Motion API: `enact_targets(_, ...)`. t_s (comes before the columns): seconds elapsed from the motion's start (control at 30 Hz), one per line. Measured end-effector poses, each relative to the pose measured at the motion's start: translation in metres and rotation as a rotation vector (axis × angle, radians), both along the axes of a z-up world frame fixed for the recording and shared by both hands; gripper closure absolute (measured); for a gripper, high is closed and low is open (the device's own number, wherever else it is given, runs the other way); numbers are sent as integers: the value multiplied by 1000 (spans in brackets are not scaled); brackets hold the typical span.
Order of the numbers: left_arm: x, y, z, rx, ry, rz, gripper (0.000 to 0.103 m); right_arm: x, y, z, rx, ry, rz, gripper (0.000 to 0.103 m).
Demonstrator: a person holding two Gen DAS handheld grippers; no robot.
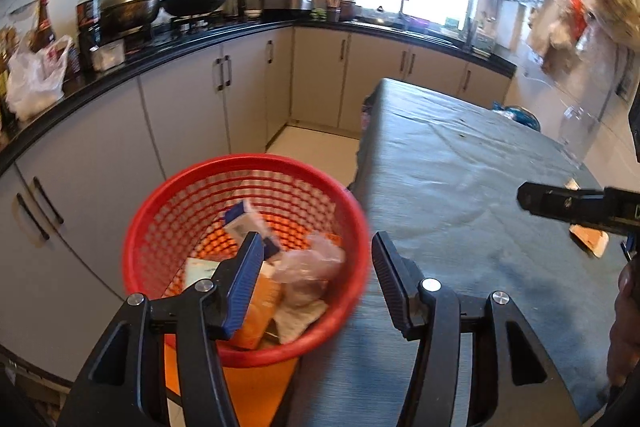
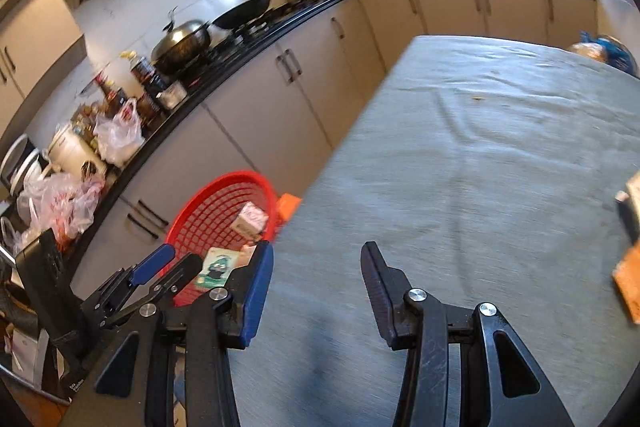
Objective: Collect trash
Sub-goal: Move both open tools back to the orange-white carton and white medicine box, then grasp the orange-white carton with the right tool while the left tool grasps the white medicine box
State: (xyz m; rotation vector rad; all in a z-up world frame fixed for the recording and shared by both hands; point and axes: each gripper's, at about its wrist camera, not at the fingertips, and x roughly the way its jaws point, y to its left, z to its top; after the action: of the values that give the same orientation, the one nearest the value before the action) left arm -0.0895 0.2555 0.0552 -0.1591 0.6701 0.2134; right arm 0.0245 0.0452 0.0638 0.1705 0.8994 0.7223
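My left tool [image 1: 318, 269] hangs over the red basket [image 1: 160, 211], which stands just beside the left edge of the counter [image 1: 440, 167], and its fingers are spread apart with nothing between them. The basket already holds several pieces of trash: a small carton [image 1: 244, 223], a crumpled plastic bag [image 1: 312, 261] and some paper. My right tool [image 2: 316, 279] is also released and empty, above the grey cloth of the counter. What remains to collect, as I judge it, is the orange-brown wrapper [image 1: 590, 241] lying flat on the counter at the far right, partly hidden under the right tool in the left camera. In the right camera it shows only at the right border [image 2: 630, 279], so it lies to the right of that tool. The right tool is clearly nearer, and I think it must turn rightward first.
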Motion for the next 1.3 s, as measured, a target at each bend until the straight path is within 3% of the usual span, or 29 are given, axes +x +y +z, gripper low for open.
enact_targets(0.23, 9, -49, 2, 45, 17, -91, 46, 8, -116, 4, 25, -9, -171, 53)
enact_targets(0.4, 19, -82, -1, 49, 36, -162, 46, 17, -217, -10, 38, 35, -359, 53)
enact_targets(0.57, 25, -110, -5, 63, 47, -219, 46, 25, -276, -28, 81, 101, -457, 53)
enact_targets(0.67, 27, -123, -7, 74, 54, -249, 46, 32, -284, -40, 138, 145, -442, 49)
enact_targets(0.87, 25, -132, -9, 88, 60, -273, 46, 46, -271, -59, 146, 187, -396, 47)
enact_targets(1.07, 26, -131, -13, 76, 65, -274, 46, 39, -238, -49, 107, 122, -272, 45)
enact_targets(1.2, 28, -132, -14, 76, 75, -279, 46, 38, -215, -44, 28, 70, -246, 45)
enact_targets(1.27, 29, -132, -14, 76, 77, -281, 46, 40, -201, -47, -35, 65, -229, 52)
enact_targets(1.3, 29, -133, -14, 76, 79, -282, 46, 39, -199, -49, -48, 61, -220, 63)
